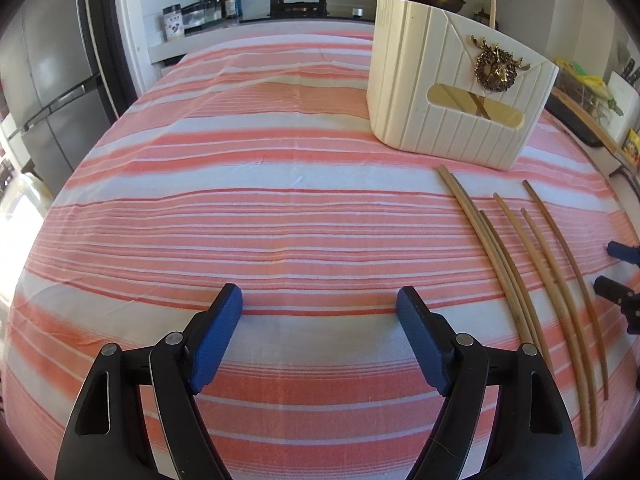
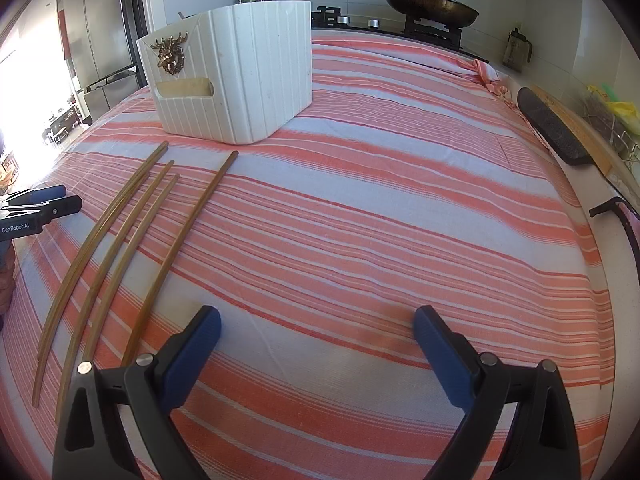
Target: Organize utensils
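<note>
Several wooden chopsticks point(image 1: 520, 272) lie side by side on the striped cloth, right of my left gripper point(image 1: 320, 308), which is open and empty. In the right wrist view the chopsticks point(image 2: 132, 236) lie left of my right gripper point(image 2: 316, 324), also open and empty. A cream ribbed holder point(image 1: 456, 84) with a gold deer emblem stands beyond the chopsticks; it also shows in the right wrist view point(image 2: 240, 76). Chopsticks show through its front slot. The right gripper's tips point(image 1: 620, 276) show at the left view's right edge; the left gripper point(image 2: 40, 208) shows at the right view's left edge.
The table is covered by a red and white striped cloth point(image 1: 256, 200). A stove with a lidded pan point(image 2: 432, 4) stands behind the table. A dark board point(image 2: 556, 128) lies along the right edge. A fridge point(image 1: 52, 80) stands at the left.
</note>
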The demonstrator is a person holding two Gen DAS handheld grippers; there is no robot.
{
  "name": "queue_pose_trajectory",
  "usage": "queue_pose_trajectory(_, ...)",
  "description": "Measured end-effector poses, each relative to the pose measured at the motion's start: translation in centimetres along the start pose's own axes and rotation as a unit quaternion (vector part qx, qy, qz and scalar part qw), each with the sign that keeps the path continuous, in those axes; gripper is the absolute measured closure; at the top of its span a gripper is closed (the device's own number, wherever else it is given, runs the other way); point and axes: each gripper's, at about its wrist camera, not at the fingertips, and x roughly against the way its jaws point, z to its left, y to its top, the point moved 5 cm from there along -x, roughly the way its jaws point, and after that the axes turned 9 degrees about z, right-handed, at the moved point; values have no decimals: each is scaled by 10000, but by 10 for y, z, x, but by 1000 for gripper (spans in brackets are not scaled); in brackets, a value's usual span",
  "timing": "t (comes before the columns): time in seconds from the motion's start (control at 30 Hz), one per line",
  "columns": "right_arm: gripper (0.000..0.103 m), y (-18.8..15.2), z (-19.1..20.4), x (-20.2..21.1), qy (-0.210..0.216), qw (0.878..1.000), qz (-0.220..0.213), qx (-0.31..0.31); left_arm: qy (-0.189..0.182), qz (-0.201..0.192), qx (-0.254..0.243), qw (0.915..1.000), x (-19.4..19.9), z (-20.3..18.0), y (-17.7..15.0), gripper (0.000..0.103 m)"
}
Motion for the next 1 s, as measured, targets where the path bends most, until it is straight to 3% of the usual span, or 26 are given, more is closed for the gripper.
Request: queue_pose_trajectory(1.0, 4, 0, 0, 0, -1, 10000, -2, 1, 60, 61, -71, 9999, -1, 0, -1, 18)
